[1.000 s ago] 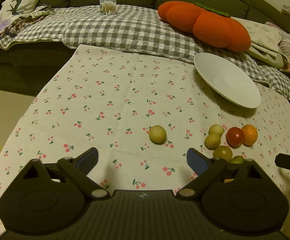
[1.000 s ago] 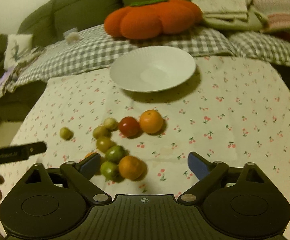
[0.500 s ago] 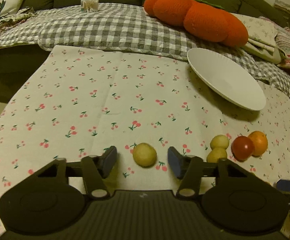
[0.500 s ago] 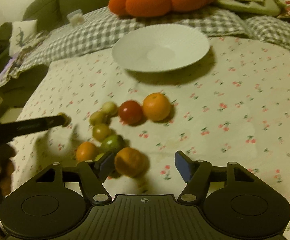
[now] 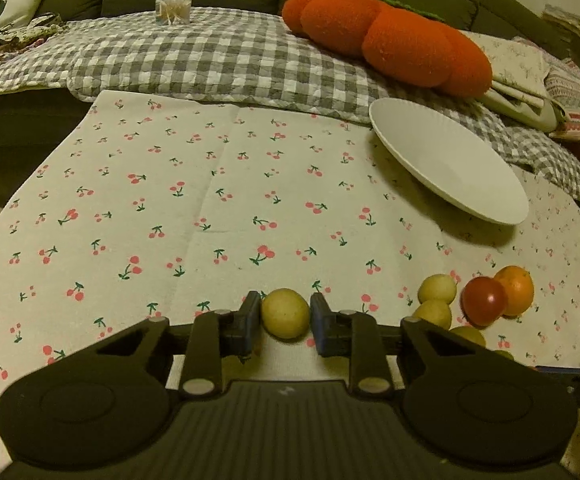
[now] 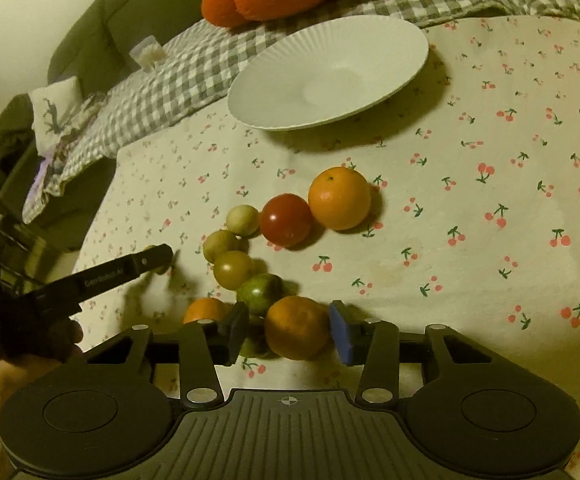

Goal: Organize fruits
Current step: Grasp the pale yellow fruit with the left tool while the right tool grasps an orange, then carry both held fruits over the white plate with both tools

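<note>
Left gripper point(image 5: 285, 322): narrowed around small yellow fruit point(image 5: 285, 313) on cherry-print tablecloth point(image 5: 209, 208), both pads at fruit's sides, contact likely but firm grip unclear. Right gripper point(image 6: 288, 330): partly open, straddling near orange point(image 6: 297, 333); left pad close, small gap at right blue pad. Remaining fruit cluster point(image 6: 273, 224) just beyond, on cloth. White plate point(image 6: 330, 76) farther back, apart.
</note>
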The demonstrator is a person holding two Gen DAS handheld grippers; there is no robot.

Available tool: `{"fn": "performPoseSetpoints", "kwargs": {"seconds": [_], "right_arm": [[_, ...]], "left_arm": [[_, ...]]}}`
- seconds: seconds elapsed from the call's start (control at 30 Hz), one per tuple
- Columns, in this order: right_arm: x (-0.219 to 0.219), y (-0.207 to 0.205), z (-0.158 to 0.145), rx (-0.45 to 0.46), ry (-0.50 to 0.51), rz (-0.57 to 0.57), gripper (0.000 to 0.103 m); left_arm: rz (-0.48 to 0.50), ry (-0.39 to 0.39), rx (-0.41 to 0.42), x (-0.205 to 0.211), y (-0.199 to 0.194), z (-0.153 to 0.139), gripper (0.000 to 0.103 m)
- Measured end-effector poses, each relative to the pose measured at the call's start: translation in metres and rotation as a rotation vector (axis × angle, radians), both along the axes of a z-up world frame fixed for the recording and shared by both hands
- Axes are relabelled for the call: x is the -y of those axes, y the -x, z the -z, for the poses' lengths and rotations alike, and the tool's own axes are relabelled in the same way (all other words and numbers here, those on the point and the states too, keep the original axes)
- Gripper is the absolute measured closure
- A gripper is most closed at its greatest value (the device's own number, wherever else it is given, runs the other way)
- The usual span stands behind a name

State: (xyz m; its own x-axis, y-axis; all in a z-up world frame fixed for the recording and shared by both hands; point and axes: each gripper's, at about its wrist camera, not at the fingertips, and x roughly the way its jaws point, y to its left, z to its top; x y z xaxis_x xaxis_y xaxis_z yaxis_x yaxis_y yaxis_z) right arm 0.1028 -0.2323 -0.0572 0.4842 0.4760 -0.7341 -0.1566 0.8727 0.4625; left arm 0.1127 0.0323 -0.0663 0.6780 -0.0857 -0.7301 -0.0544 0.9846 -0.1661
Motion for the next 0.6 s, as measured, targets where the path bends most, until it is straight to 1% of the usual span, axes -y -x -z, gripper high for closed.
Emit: {"fn": "performPoseSetpoints", "kwargs": {"seconds": [0.03, 0.07, 0.13, 0.3, 0.43, 0.6], "right_arm": [[0.0, 0.001, -0.001, 0.005, 0.01, 0.005, 0.07], [0.0, 0.001, -0.001, 0.006, 0.03, 0.012, 0.07], [0.003, 0.002, -0.003, 0.002, 0.017, 0.02, 0.07], [0.002, 0.004, -0.006, 0.018, 0.041, 0.029, 0.071], [0.004, 0.007, -0.017, 0.054, 0.057, 0.044, 0.071], [0.008, 0.007, -0.032, 0.096, 0.071, 0.059, 0.071]], "left_arm": [[-0.002, 0.003, 0.0, 0.0, 0.002, -0.002, 0.078], [0.0, 0.006, 0.002, 0.0, 0.004, -0.004, 0.078], [0.01, 0.011, 0.009, 0.002, 0.006, -0.008, 0.078], [0.023, 0.019, 0.008, 0.008, 0.01, -0.018, 0.078], [0.043, 0.003, 0.028, 0.015, 0.014, -0.029, 0.078], [0.062, 0.019, 0.037, 0.024, 0.014, -0.042, 0.078]]}}
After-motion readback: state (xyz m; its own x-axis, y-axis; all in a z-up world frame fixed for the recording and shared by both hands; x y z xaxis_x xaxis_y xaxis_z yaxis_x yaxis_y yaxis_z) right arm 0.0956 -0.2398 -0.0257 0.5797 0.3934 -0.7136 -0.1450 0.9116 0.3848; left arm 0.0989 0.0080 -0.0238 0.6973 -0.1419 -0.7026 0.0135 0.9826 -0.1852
